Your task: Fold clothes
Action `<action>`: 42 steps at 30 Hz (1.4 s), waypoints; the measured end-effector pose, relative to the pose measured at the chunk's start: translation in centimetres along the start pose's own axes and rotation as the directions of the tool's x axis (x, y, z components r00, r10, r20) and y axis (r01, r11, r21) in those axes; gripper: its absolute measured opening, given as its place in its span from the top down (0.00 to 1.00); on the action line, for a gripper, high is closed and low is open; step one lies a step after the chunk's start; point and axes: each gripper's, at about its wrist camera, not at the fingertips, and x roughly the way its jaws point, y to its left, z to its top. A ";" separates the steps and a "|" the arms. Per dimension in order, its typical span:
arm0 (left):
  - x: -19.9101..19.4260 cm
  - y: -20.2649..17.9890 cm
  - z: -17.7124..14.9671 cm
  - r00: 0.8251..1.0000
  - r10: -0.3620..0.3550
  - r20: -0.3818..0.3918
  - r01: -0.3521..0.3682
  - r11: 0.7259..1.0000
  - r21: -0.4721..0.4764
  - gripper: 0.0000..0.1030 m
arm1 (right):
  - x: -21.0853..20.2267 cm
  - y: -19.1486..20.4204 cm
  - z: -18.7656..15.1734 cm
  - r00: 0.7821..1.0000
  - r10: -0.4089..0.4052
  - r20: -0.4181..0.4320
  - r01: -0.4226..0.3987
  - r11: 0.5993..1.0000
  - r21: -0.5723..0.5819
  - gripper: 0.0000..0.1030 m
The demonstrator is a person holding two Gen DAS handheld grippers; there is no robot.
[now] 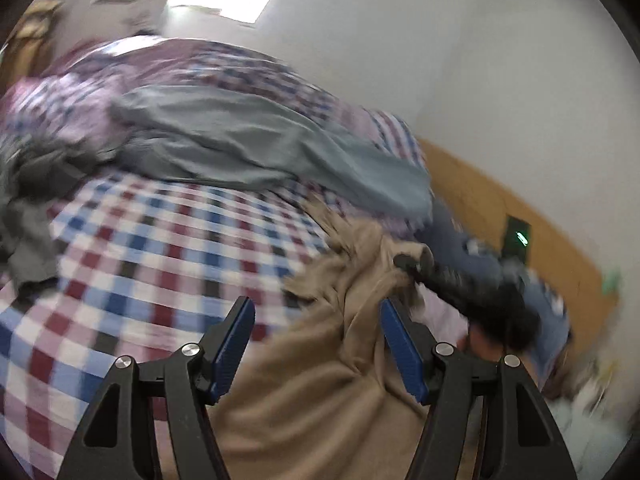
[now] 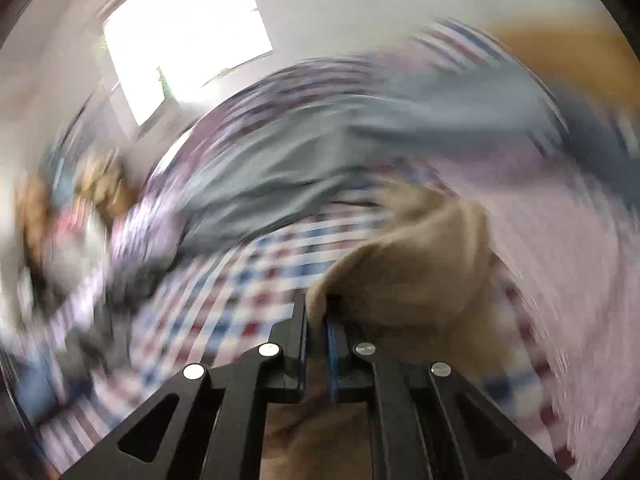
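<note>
I'm barely started: my right gripper [image 2: 316, 320] is pinched on an edge of the tan garment [image 1: 320, 380], which lies bunched on the checked bedsheet [image 1: 160, 240], no fold visible. My left gripper [image 1: 316, 344] hangs spread over it, holding nothing. Through the blur, the grey-blue cloth [image 1: 248, 140] behind looks unfolded too, so nearly everything remains.

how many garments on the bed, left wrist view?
3 clear: tan garment under the open left gripper, pinched by the right gripper; grey-blue garment mid-bed; dark grey one at left. Blur may hide others.
</note>
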 end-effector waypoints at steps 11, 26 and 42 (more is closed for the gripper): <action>-1.0 8.9 1.3 1.000 0.005 0.003 -0.004 0.963 -0.271 0.33 | 3.5 13.2 -7.3 0.957 0.144 -0.251 -0.244 0.866 -0.437 0.90; 3.2 6.8 -0.9 0.978 -0.036 -0.205 -0.008 0.978 -0.207 0.33 | -3.4 -0.6 0.2 0.972 0.236 -0.003 -0.235 0.968 -0.093 0.54; 9.4 7.1 -0.2 0.939 -0.050 -0.339 -0.029 0.974 -0.225 0.48 | -2.9 -7.6 -1.0 0.998 0.059 -0.021 -0.056 0.991 0.123 0.54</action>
